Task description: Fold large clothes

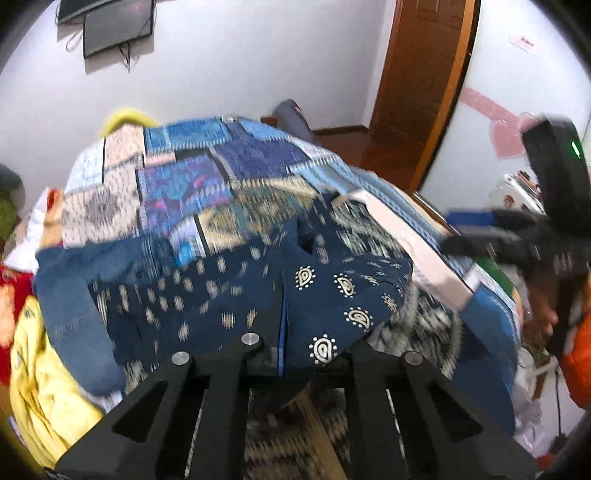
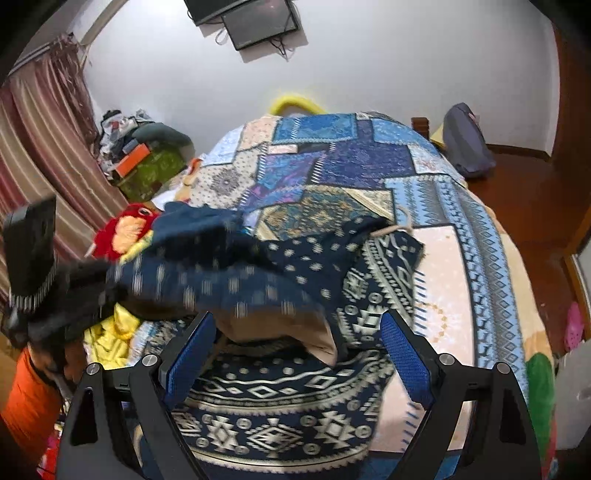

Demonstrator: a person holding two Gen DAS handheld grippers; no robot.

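Left tongs [image 1: 282, 354] pinch the navy patterned cotton garment [image 1: 325, 295] mid-air over the patchwork bed [image 2: 461, 206]; right tongs [image 2: 299, 343] gape wide, so it'll probably sag and bunch.

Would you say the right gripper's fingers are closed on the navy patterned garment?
No, the right gripper has its blue-padded fingers spread wide apart, with the navy patterned garment lying loose between them.

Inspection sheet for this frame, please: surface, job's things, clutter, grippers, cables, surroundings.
Surface: bed with patchwork quilt.
Job's things: navy patterned garment partly lifted, motion-blurred.
Clutter: yellow cloth, red item, green heap.
Grippers: left gripper shut on the garment; right gripper open, its blue fingers straddling the cloth.
Cables: dangling below the wall screens.
Surroundings: striped curtain, wooden door.
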